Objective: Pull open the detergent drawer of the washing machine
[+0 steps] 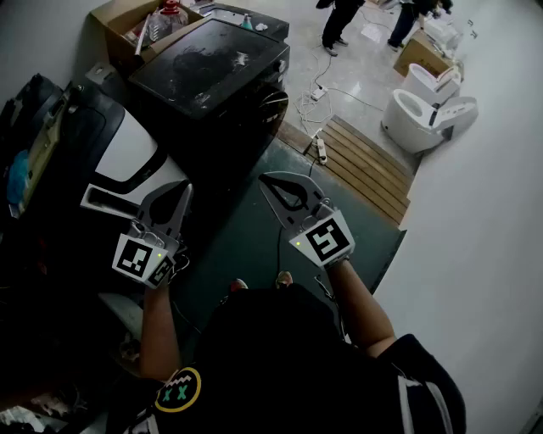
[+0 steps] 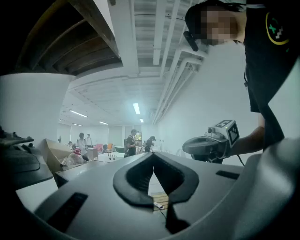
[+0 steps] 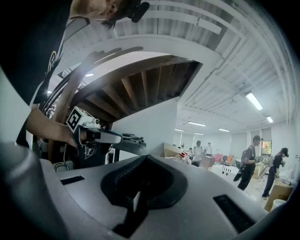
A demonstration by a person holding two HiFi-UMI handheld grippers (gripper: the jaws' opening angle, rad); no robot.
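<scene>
Mid-frame, grey left gripper (image 1: 181, 195) and right gripper (image 1: 266, 180) show fingers pressed together, empty; spread the left before hooking the detergent drawer (image 1: 108, 201) of the white washing machine (image 1: 127, 148).

The washing machine (image 1: 127, 148) lies largely in shadow at the head view's left. Its front is too dark to make out, and its far side is cut by the frame. Two people (image 1: 339, 21) at the top edge show legs only. In the left gripper view, the distant figures (image 2: 131, 143) are too small to tell.
</scene>
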